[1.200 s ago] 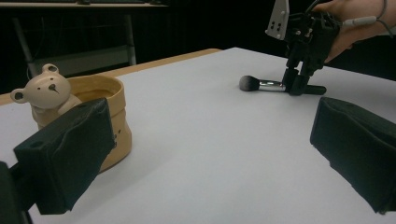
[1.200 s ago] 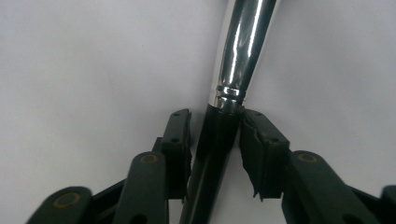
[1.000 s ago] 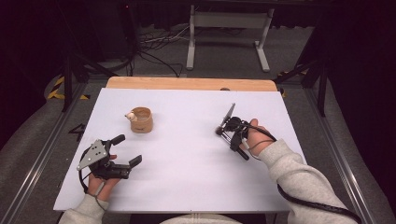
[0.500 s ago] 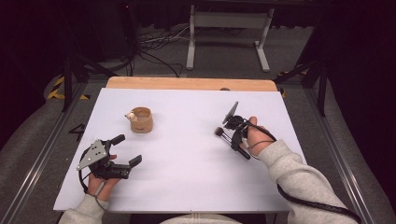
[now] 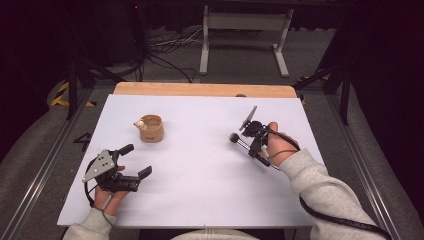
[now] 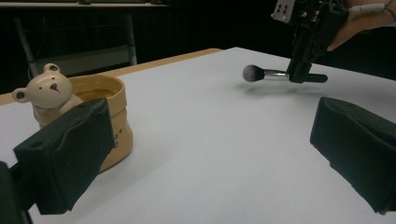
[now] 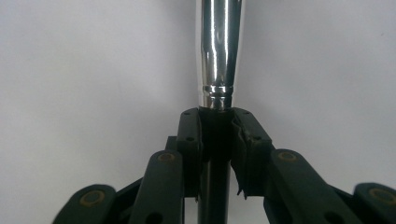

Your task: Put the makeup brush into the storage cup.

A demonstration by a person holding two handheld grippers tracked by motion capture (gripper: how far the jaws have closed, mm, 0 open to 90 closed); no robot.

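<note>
- Your right gripper (image 5: 251, 141) has just closed on the makeup brush (image 5: 239, 141), now lifted off the table (image 5: 200, 200).
- Your left gripper (image 5: 134, 161) rests wide open; bear cup (image 5: 151, 128) awaits.

On the table (image 5: 200, 200), the cup (image 5: 151, 128) stands toward the far left, with the bear figure (image 5: 140, 124) on its left rim. The left gripper (image 5: 136, 161) sits nearer the person, in front of the cup. Well to the right, the right gripper (image 5: 248, 143) holds the brush (image 5: 240, 141) above the table, its head pointing left toward the cup.
</note>
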